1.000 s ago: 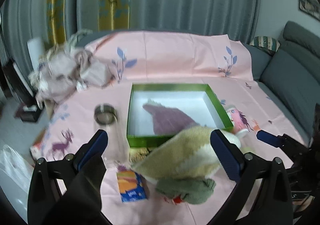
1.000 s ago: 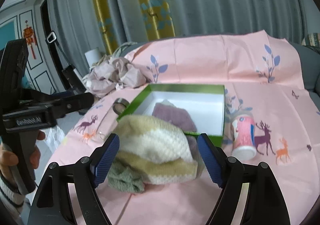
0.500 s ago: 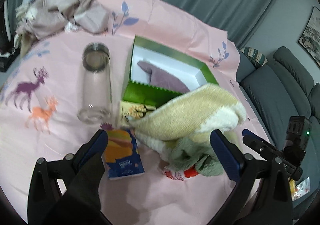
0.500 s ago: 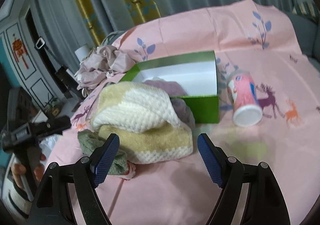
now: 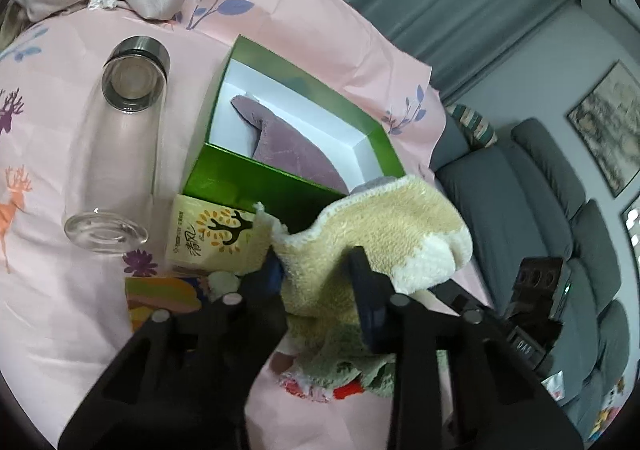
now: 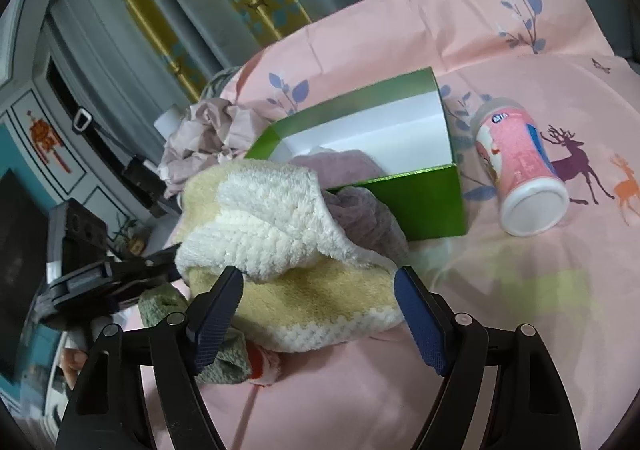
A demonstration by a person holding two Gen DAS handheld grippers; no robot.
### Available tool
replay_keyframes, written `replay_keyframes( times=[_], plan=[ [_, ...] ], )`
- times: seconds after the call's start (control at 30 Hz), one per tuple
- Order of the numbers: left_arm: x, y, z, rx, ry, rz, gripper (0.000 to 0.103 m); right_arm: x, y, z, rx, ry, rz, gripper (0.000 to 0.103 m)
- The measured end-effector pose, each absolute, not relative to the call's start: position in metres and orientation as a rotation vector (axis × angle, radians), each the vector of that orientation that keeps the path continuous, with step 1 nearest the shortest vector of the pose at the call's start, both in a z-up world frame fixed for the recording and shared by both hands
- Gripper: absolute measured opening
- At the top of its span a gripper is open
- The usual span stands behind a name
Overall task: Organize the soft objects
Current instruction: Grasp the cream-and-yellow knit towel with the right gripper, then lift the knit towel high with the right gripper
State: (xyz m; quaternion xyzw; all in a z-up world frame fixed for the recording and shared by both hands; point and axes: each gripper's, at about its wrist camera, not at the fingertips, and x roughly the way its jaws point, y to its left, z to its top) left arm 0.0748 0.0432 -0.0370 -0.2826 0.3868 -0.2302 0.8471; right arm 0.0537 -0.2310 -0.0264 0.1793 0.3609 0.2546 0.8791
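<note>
Left gripper (image 5: 316, 270), jaws just closed, clamps the near edge of the fluffy yellow-and-white towel (image 5: 380, 226) beside the green cardboard box (image 5: 256, 178). Right gripper (image 6: 320, 298) stands open around the towel's front fold, pads apart from it; bare pink printed cloth (image 6: 500, 330) lies to its right.

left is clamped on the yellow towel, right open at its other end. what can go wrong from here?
1. The yellow-and-white towel drapes over the mauve cloth and green cloth; lifting may drag them along.
2. The left hand-held gripper, whose jaws have just been closing, holds only a fold, which may slip.
3. The green box is close; the right hand-held gripper, open, could nudge it.
</note>
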Motion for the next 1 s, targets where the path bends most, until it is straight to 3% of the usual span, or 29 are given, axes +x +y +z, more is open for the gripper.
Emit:
replay_keyframes(
  times=[0.03, 0.13, 0.2, 0.27, 0.47, 0.8, 0.97, 1.0],
  plan=[
    [0.075, 0.044, -0.036, -0.606, 0.813, -0.496, 0.027, 0.053, -0.230, -0.026, 0.376, 0.745, 0.541, 0.072],
    [0.078, 0.042, -0.037, -0.632, 0.824, -0.541, 0.011, 0.056, -0.227, -0.026, 0.375, 0.739, 0.578, 0.048],
    [0.078, 0.040, -0.036, -0.631, 0.825, -0.553, 0.009, 0.058, -0.224, -0.026, 0.378, 0.743, 0.588, 0.024],
    [0.076, 0.039, -0.034, -0.638, 0.820, -0.563, 0.006, 0.059, -0.222, -0.025, 0.390, 0.733, 0.606, 0.012],
    [0.068, 0.045, -0.022, -0.694, 0.786, -0.613, 0.006, 0.050, -0.219, -0.008, 0.439, 0.664, 0.667, 0.007],
    [0.038, 0.039, 0.052, -0.641, 0.604, -0.722, 0.006, 0.009, -0.217, 0.066, 0.409, 0.458, 0.778, 0.007],
    [0.039, 0.036, 0.052, -0.627, 0.639, -0.686, 0.006, 0.008, -0.206, 0.064, 0.302, 0.547, 0.701, 0.008],
    [0.038, 0.036, 0.053, -0.625, 0.642, -0.682, 0.006, 0.008, -0.204, 0.057, 0.284, 0.580, 0.694, 0.015]
  ],
)
